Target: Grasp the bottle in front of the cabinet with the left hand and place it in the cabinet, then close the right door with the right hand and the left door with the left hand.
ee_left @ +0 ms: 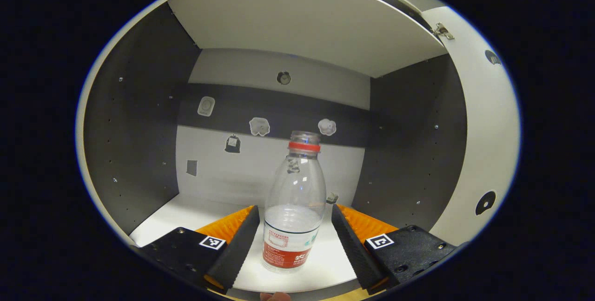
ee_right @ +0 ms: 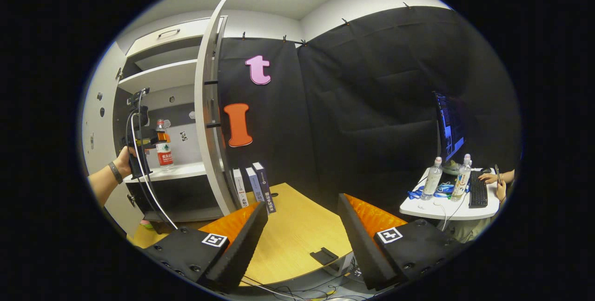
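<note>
Standing bottle [ee_left: 294,208] between spread fingers [ee_left: 234,250]

The cabinet's white shelf [ee_left: 186,219] carries an upright clear plastic bottle [ee_left: 294,208] with a red neck ring and red label, standing near the front edge. In the right gripper view, a wooden surface [ee_right: 297,240] holds three upright books [ee_right: 253,185] at its far left and a small black bracket [ee_right: 324,255] near its front edge.

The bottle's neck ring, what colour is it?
Red; the bottle shows it best in the left gripper view.
</note>
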Available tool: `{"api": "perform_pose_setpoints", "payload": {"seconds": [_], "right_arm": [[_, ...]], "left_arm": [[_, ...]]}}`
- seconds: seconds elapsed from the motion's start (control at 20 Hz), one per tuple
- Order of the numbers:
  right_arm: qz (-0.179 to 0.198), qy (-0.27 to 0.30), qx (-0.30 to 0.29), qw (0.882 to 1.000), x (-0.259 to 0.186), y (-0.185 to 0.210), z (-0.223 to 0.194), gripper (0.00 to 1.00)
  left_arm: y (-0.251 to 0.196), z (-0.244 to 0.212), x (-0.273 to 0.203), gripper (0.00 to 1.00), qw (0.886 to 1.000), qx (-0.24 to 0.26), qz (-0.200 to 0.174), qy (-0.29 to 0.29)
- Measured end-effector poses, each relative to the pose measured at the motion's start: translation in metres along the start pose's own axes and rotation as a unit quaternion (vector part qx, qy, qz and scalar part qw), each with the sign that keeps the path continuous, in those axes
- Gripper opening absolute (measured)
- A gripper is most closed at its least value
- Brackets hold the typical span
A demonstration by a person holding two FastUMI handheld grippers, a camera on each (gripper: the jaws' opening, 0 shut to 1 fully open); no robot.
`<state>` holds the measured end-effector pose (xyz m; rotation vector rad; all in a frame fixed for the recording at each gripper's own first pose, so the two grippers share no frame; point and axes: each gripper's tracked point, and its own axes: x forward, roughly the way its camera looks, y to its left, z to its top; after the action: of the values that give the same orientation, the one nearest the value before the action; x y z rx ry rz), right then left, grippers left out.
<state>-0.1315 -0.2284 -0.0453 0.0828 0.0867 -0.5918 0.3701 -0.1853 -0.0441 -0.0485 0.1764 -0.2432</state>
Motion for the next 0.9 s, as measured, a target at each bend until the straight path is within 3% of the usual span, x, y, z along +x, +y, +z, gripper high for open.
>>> {"api": "perform_pose_setpoints", "payload": {"seconds": [0.25, 0.6, 0.9], "right_arm": [[0.013, 0.001, 0.001, 1.000, 0.000, 0.007, 0.002, 1.00], [0.079, -0.003, -0.001, 0.997, 0.008, 0.052, 0.006, 1.00], [0.154, -0.008, -0.007, 0.988, 0.012, 0.105, 0.007, 1.00]], "left_arm": [[0.000, 0.063, -0.058, 0.94, 0.997, -0.012, -0.002, -0.080], [-0.008, 0.089, -0.161, 0.94, 0.995, -0.002, -0.021, -0.101], [0.023, 0.055, -0.256, 0.97, 0.991, 0.054, 0.048, -0.114]]}}
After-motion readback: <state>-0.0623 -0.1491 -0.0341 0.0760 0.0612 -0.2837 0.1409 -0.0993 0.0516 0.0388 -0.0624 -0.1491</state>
